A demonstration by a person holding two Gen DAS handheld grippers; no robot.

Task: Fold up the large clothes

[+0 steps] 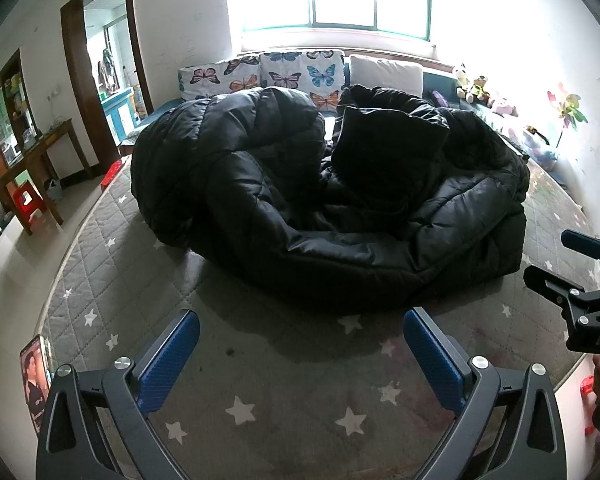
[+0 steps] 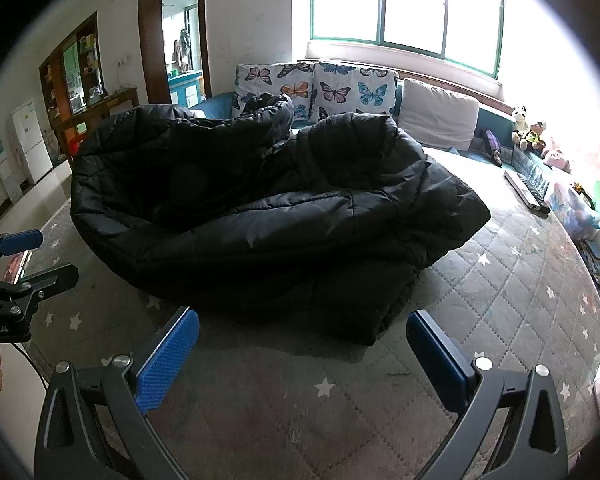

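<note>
one black puffer coat (image 1: 320,200), crumpled in a heap on the star-quilted mattress (image 1: 284,392). left gripper (image 1: 300,356) and right gripper (image 2: 302,354): jaws wide apart, empty, near the coat's front edge without touching it.

Black quilted jacket (image 1: 324,196) – grey bed cover (image 1: 284,392) with white stars; far cushions (image 2: 316,88) white with coloured butterflies; blue pads (image 2: 168,364) on each hand-held gripper.

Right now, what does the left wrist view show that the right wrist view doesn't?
Only the left wrist view shows the phone lying at the mattress's left edge and the red stool by the wooden table. Only the right wrist view shows the white fridge and the remote on the bed. Both show the crumpled black puffer coat, butterfly cushions, and the left gripper and right gripper, open and empty.
</note>
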